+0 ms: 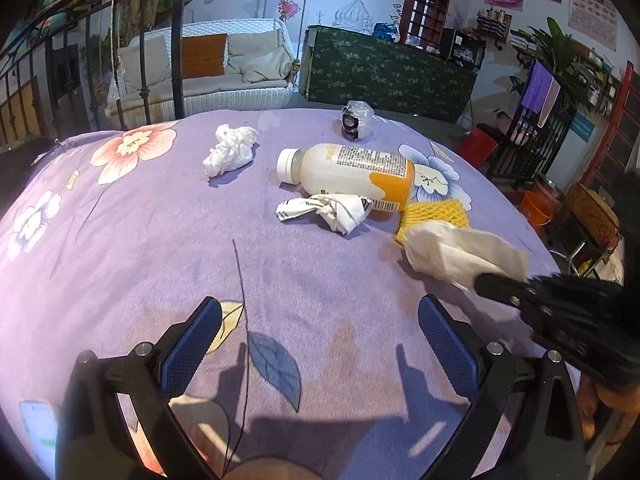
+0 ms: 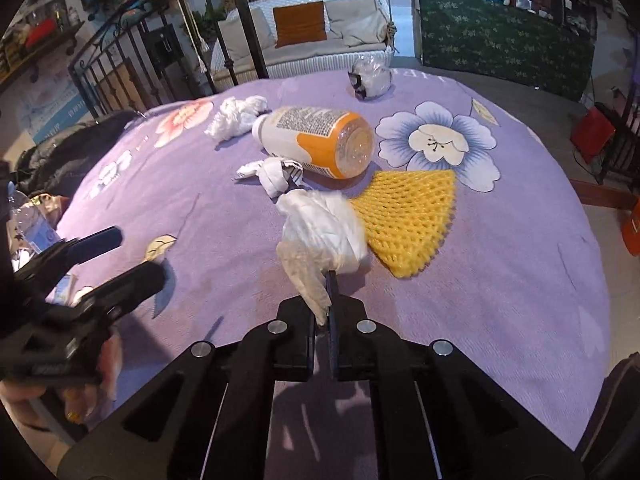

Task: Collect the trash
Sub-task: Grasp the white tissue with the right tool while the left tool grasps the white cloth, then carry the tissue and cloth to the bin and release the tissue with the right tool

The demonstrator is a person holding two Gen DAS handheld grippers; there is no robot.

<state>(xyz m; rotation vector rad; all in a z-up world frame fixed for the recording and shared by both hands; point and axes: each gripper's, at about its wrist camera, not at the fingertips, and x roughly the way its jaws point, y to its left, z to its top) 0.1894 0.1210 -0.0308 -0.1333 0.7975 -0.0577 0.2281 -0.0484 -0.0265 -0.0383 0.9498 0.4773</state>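
Tools: two. The left tool (image 1: 320, 344) hangs with its blue pads spread wide and nothing between them, low over the near part of the desk. The right tool (image 2: 325, 308) is clamped tight on a tail of the tissue (image 2: 322, 232).
Tissues: three white wads. The held tissue (image 1: 464, 256) sits just over the near right part of the desk, touching the edge of the yellow net (image 2: 408, 216). A printed paper scrap (image 1: 324, 208) lies against the bottle (image 1: 352, 172). A crumpled tissue (image 1: 230, 150) lies alone, farther off to the left.
Bottles: one, milky with an orange label and white cap, on its side at the middle of the desk.
Nets: one yellow foam net, flat, just right of the bottle's base.
Bags: one clear plastic bag (image 1: 356, 118) with a dark round thing inside, at the far edge.
Left view only: the yellow net is mostly hidden behind the held tissue; the cap of the bottle shows plainly.
Right view only: the whole fan of the net, the bottle's clear bottom, and the left tool off at the near left.
Surface: purple flowered cloth (image 1: 160, 240) over the desk.
Room: a white wicker sofa (image 1: 224, 72) and a green patterned counter (image 1: 392, 72) beyond.
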